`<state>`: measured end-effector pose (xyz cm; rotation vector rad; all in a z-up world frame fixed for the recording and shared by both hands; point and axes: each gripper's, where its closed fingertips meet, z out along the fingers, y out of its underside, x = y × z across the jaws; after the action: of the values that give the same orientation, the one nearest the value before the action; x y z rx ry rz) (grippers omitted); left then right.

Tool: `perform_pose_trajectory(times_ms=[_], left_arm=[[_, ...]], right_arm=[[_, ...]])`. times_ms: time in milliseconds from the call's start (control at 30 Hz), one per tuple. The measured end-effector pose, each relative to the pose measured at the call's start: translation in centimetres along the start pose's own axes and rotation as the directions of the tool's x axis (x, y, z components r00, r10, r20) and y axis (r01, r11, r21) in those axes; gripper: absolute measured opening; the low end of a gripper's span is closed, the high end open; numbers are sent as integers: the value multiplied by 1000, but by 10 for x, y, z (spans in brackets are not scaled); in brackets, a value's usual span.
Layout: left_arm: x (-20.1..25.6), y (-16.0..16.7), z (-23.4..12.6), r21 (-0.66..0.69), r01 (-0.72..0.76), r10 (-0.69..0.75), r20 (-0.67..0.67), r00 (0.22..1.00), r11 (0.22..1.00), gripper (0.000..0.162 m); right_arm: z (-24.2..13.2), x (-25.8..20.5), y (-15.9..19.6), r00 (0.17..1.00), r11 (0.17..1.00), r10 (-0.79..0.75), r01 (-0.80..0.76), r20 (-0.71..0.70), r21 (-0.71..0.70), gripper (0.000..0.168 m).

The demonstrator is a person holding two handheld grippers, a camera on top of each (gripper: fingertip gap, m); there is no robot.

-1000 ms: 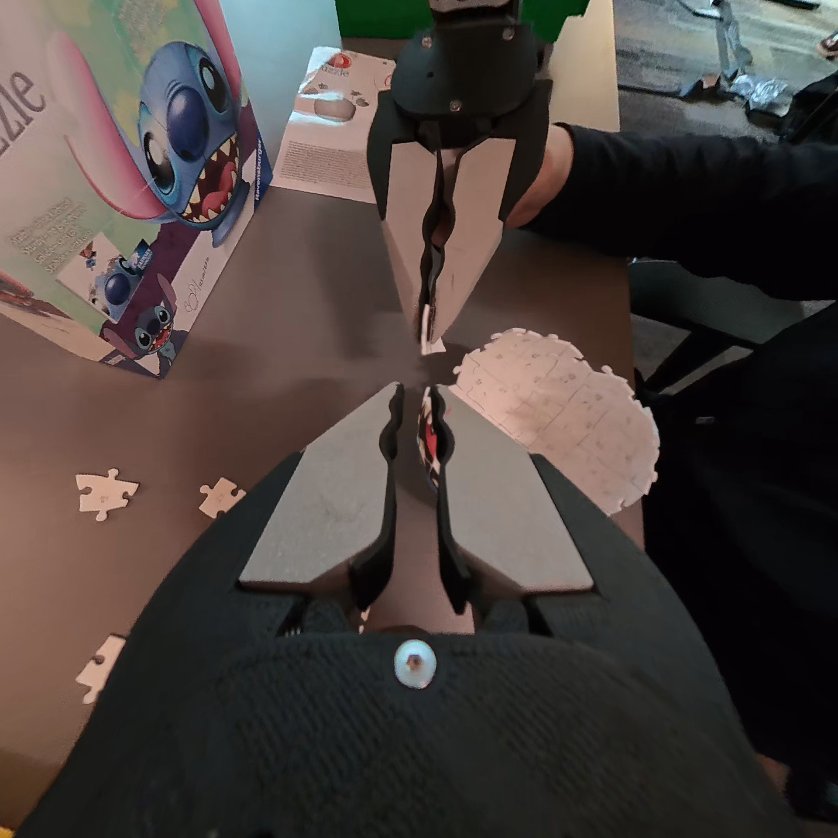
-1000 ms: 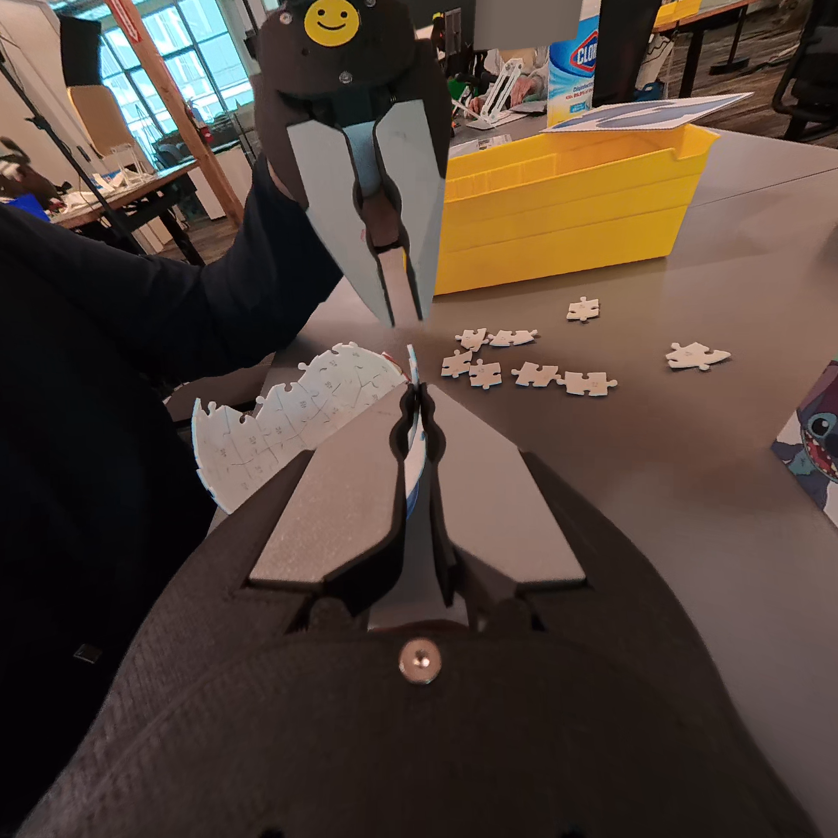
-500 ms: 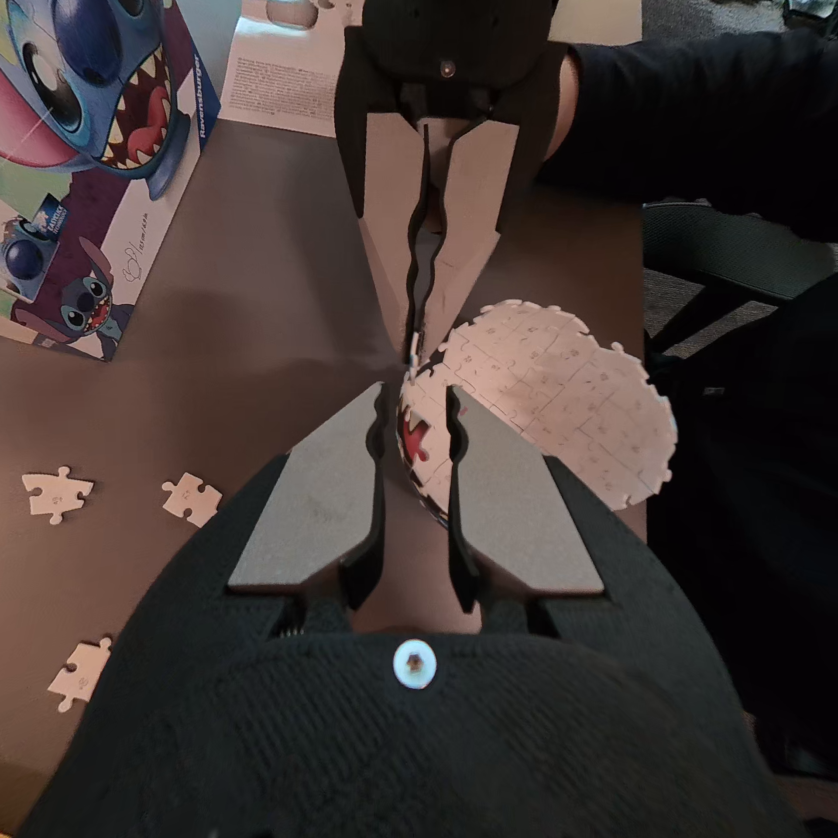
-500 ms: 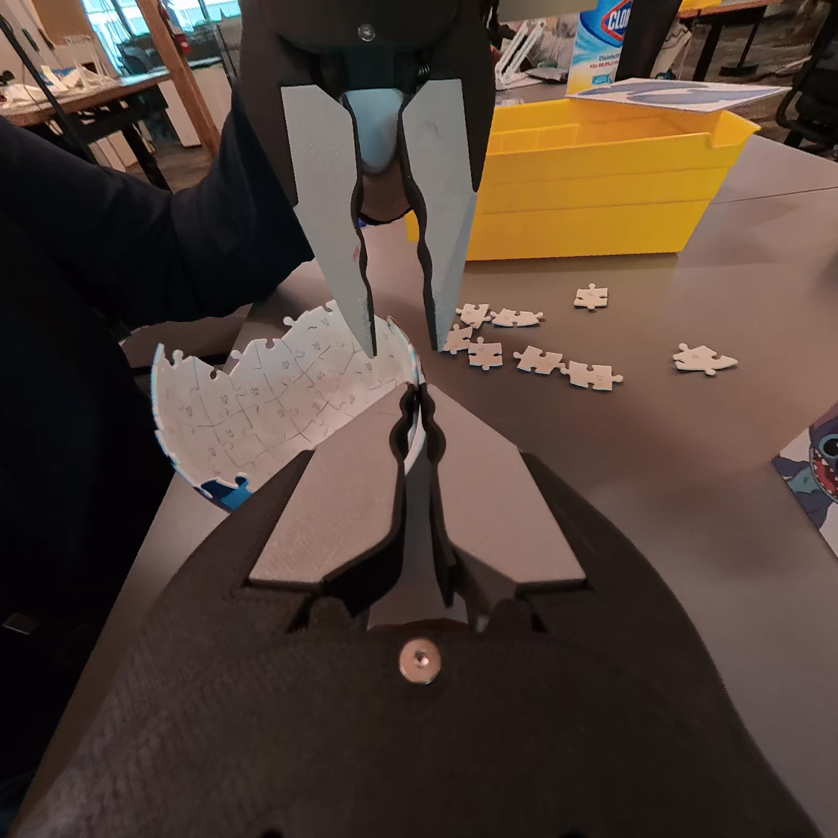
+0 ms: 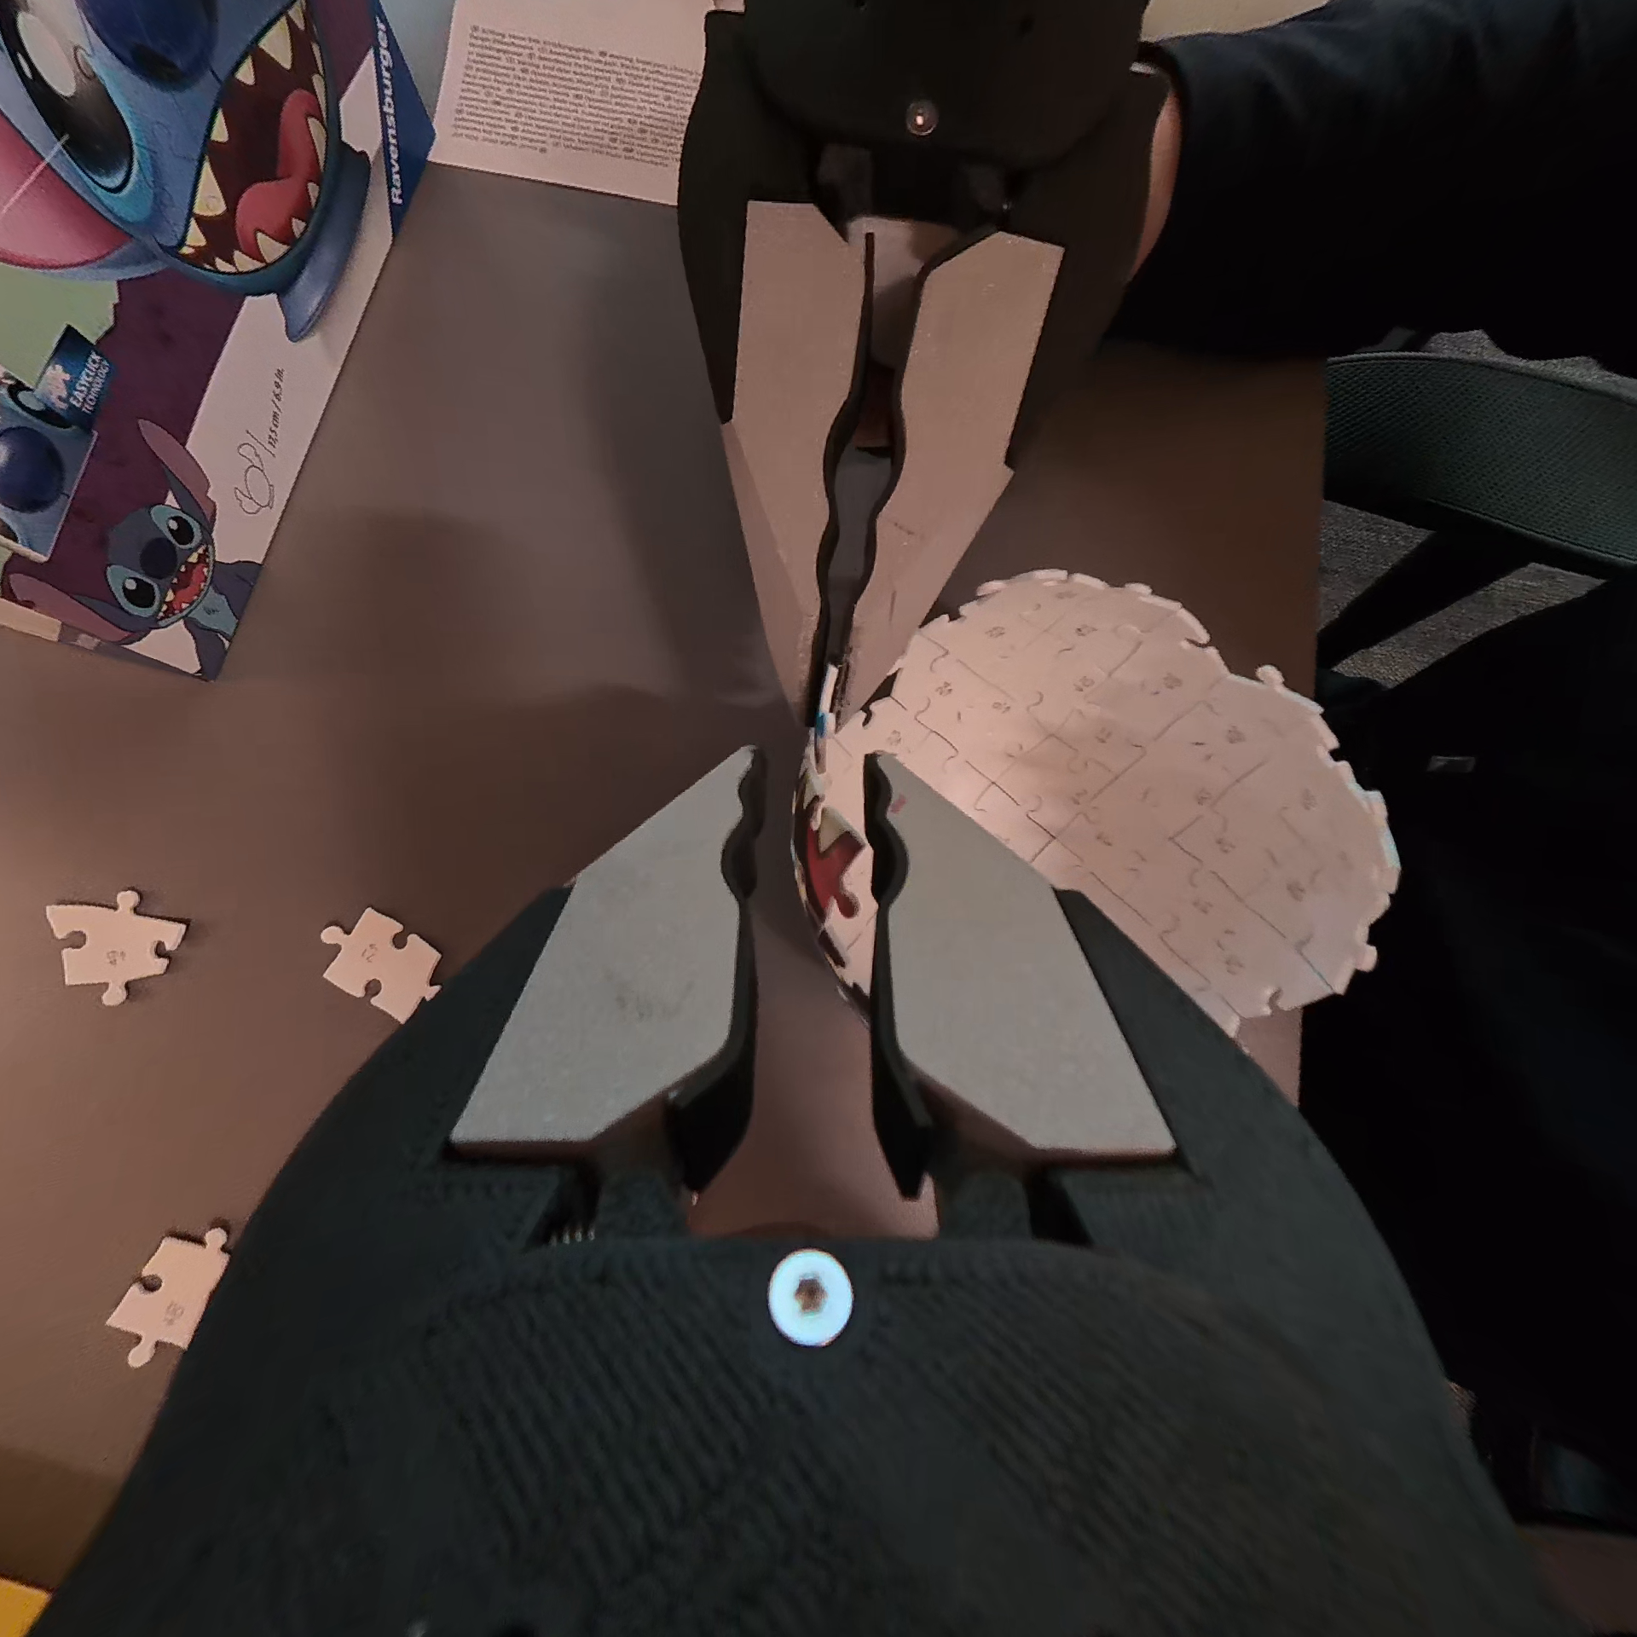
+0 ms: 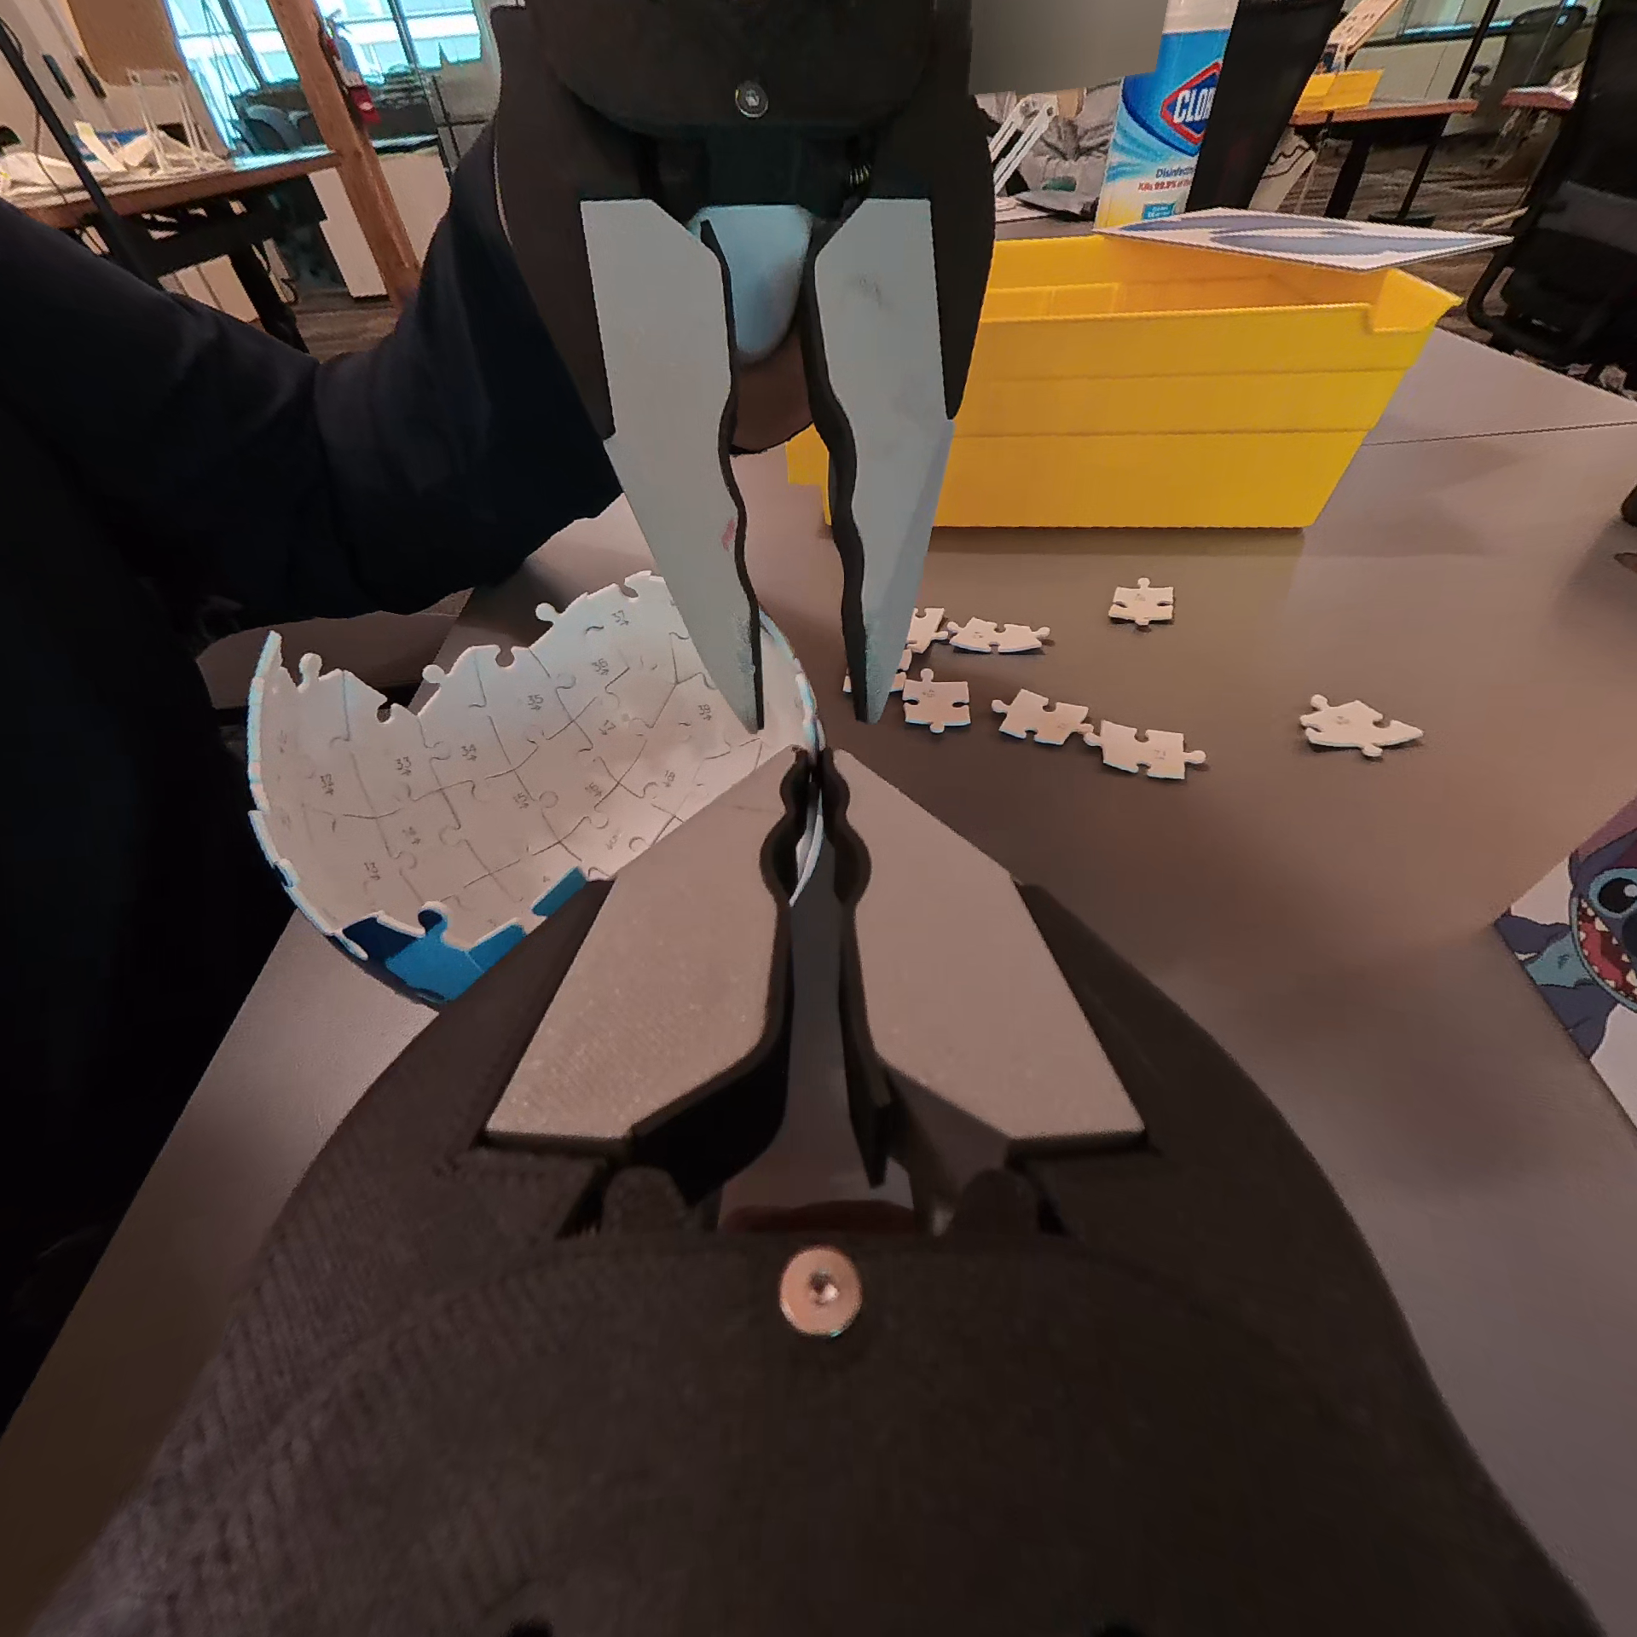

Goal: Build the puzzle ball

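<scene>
The half-built puzzle ball, a curved white shell of interlocked pieces with blue outside (image 6: 496, 797), sits at centre-left of the right wrist view, above the grey table (image 6: 1329, 886). The right gripper (image 6: 819, 771) has its fingers clamped on the shell's rim. The left gripper (image 5: 810, 775) has its fingers apart, straddling that rim. To do this well, I judge the right should hold steady while the left presses the rim seam closed gently, square to the wall. Loose white puzzle pieces (image 6: 1045, 717) wait at centre right, before the yellow plastic bin (image 6: 1152, 407)
</scene>
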<state>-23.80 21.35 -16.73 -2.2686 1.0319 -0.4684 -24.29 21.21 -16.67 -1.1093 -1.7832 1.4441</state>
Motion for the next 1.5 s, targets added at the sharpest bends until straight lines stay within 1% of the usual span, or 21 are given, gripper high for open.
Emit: perform_pose_trajectory(times_ms=[367, 567, 933, 1000, 1267, 1500], left_arm=[[0, 0, 4, -40, -11, 11, 16, 1000, 999, 15], [-3, 3, 6, -65, -9, 11, 37, 999, 998, 10], [-5, 4, 7, -75, -1, 6, 62, 998, 997, 5], [-7, 4, 5, -74, -5, 11, 78, 997, 997, 1], [-8, 5, 4, -80, -18, 26, 106, 994, 997, 0], [-8, 6, 3, -98, -59, 74, 149, 986, 993, 0]], right_arm=[[1, 2, 3, 1000, 1000, -12, 12, -12, 1, 0], [1, 4, 3, 999, 1000, -27, 27, -21, 11, 0], [3, 6, 2, 997, 998, -60, 61, -53, 26, 0], [3, 6, 1, 996, 997, -66, 68, -56, 33, 0], [4, 6, 1, 997, 998, -60, 62, -56, 27, 0], [4, 6, 5, 997, 998, -56, 56, -45, 1, 0]])
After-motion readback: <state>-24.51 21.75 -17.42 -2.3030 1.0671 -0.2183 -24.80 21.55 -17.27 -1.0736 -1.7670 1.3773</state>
